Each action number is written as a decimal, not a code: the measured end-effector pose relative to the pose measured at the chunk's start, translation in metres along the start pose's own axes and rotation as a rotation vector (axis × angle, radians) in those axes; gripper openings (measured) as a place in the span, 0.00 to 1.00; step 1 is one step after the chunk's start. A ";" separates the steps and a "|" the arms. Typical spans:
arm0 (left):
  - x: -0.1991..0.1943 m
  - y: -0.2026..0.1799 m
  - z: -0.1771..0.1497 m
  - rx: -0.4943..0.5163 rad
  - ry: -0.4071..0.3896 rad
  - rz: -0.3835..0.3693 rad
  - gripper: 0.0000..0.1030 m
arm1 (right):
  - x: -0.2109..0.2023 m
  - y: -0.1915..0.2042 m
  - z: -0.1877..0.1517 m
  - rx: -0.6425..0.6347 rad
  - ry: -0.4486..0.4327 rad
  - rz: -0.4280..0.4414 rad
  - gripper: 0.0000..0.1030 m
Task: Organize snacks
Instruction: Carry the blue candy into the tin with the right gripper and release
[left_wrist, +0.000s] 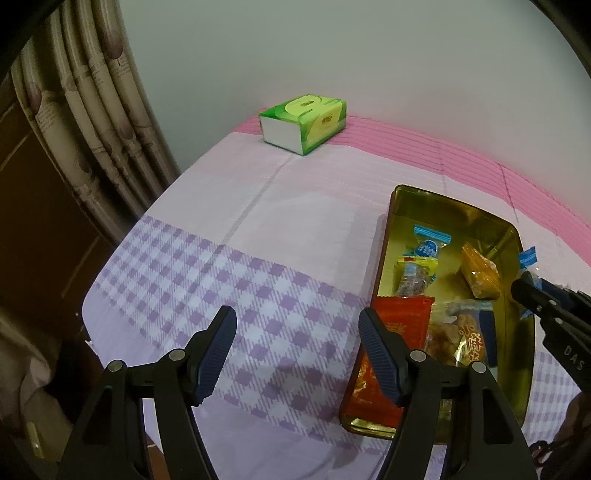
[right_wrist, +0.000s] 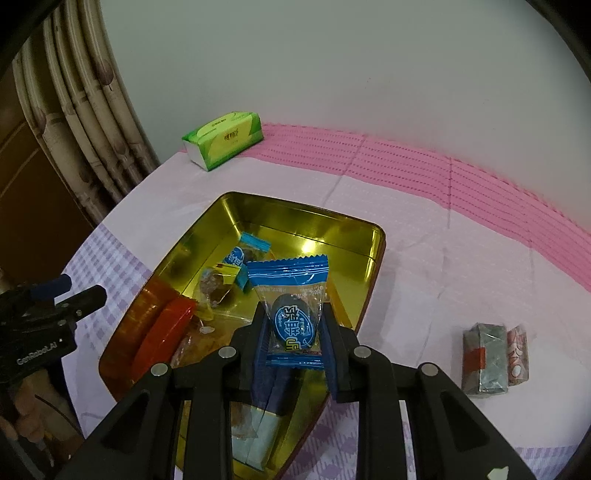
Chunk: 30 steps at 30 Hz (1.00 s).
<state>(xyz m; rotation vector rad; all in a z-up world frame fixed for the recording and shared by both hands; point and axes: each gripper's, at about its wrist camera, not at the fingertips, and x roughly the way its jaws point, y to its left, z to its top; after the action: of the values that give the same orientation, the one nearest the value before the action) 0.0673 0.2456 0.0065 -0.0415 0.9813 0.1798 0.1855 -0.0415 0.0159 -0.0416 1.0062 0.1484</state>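
Now a blue candy (right_wrist: 293, 325) is pinched by the right tool (right_wrist: 293, 332) over the gold tin (right_wrist: 258, 206) w/ other snacks. Left tool (left_wrist: 295, 332) is held spread, empty, by the tin.

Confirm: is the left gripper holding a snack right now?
No. In the left wrist view the left gripper stands open over the checked cloth beside the gold tin, nothing between its pads.

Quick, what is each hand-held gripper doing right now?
Left hand-held gripper: open, holding nothing.
Right hand-held gripper: shut on a blue-wrapped snack above the gold tin.
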 end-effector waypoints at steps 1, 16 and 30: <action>0.000 0.000 0.000 -0.002 0.002 0.001 0.67 | 0.002 0.001 0.001 -0.001 0.003 -0.006 0.23; 0.001 0.000 -0.001 -0.006 0.006 -0.009 0.67 | 0.020 0.002 0.001 0.019 0.032 -0.018 0.24; 0.002 -0.003 -0.002 0.007 0.017 -0.013 0.67 | 0.009 0.003 0.001 0.027 0.007 -0.007 0.39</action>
<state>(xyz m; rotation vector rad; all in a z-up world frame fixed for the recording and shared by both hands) 0.0673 0.2428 0.0034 -0.0430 0.9981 0.1641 0.1909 -0.0376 0.0085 -0.0204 1.0147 0.1284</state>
